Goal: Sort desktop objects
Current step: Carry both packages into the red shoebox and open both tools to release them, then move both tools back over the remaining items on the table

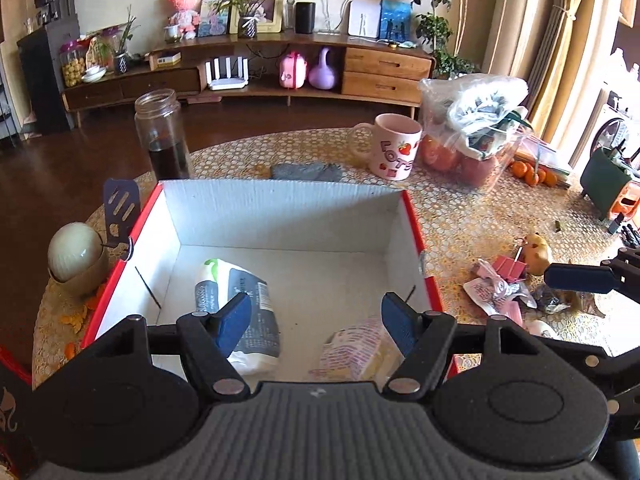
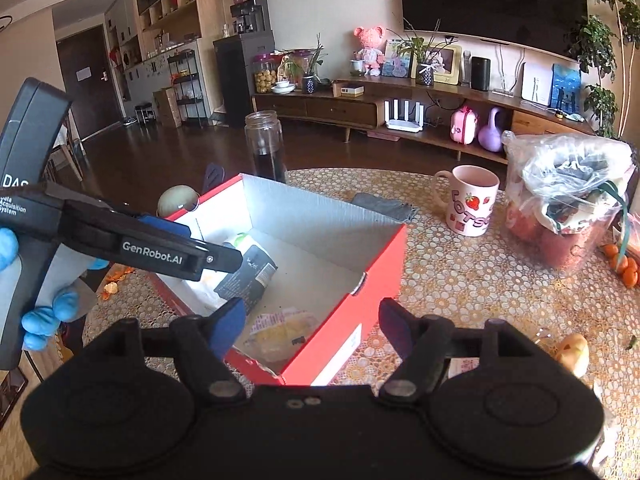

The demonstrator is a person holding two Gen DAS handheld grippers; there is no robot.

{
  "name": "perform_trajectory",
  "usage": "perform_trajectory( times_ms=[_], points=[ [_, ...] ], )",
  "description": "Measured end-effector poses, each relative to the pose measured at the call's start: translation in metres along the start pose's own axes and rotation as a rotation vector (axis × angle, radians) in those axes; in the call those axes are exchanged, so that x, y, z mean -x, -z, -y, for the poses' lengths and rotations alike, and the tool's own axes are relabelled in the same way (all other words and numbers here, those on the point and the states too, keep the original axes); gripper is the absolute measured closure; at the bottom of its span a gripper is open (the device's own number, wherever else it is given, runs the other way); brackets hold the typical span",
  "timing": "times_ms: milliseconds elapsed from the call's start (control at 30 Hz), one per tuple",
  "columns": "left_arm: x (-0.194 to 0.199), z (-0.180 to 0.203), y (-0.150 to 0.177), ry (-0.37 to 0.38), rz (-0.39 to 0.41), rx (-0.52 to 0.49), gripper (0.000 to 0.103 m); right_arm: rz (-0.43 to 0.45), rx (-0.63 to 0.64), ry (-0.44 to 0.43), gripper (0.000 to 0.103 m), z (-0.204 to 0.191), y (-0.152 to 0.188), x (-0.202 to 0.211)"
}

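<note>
A red box with white inside walls (image 1: 280,208) sits on the round table; it also shows in the right wrist view (image 2: 376,256). Inside lie a white and grey wipes pack (image 1: 240,292) and a pink and yellow snack packet (image 1: 356,352). My left gripper (image 1: 316,320) is open and empty, above the box's near edge. My right gripper (image 2: 312,326) is open and empty over the box's right corner; its finger (image 1: 580,278) shows at the right in the left view. Loose items lie right of the box: pink binder clips (image 1: 510,268), a crumpled pink wrapper (image 1: 492,290).
A strawberry mug (image 1: 396,152), a grey cloth (image 1: 306,172), a glass jar (image 1: 162,136) and a plastic bag of fruit (image 1: 476,128) stand behind the box. An egg-shaped lamp (image 1: 74,248) is at the left. Tangerines (image 1: 532,174) lie far right. A small yellowish figure (image 2: 572,354) lies near the right gripper.
</note>
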State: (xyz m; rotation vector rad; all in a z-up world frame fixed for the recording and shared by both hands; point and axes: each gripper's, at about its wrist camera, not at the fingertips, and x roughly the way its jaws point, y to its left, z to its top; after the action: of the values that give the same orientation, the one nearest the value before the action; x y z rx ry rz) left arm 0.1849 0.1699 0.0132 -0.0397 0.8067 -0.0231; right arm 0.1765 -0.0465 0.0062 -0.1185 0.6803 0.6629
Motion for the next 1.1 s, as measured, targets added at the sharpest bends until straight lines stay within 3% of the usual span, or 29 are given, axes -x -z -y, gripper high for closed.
perform_trajectory(
  times_ms=[200, 400, 733, 933, 1100],
  points=[
    [0.022, 0.048, 0.008, 0.045, 0.053, -0.095, 0.032, 0.02, -0.023, 0.058, 0.026, 0.032, 0.015, 0.034],
    [0.023, 0.09, 0.016, 0.121, 0.039, -0.116, 0.028, 0.015, -0.076, 0.143, 0.026, 0.074, 0.036, 0.059],
    [0.01, 0.165, 0.04, 0.177, 0.054, -0.207, 0.019, 0.012, -0.145, 0.251, 0.021, 0.136, 0.076, 0.085],
    [-0.007, 0.202, 0.056, 0.191, 0.045, -0.246, 0.0, -0.001, -0.17, 0.297, 0.017, 0.167, 0.096, 0.087],
    [-0.032, 0.223, 0.066, 0.198, 0.007, -0.259, 0.0, -0.031, -0.205, 0.313, 0.017, 0.191, 0.11, 0.078]
  ],
)
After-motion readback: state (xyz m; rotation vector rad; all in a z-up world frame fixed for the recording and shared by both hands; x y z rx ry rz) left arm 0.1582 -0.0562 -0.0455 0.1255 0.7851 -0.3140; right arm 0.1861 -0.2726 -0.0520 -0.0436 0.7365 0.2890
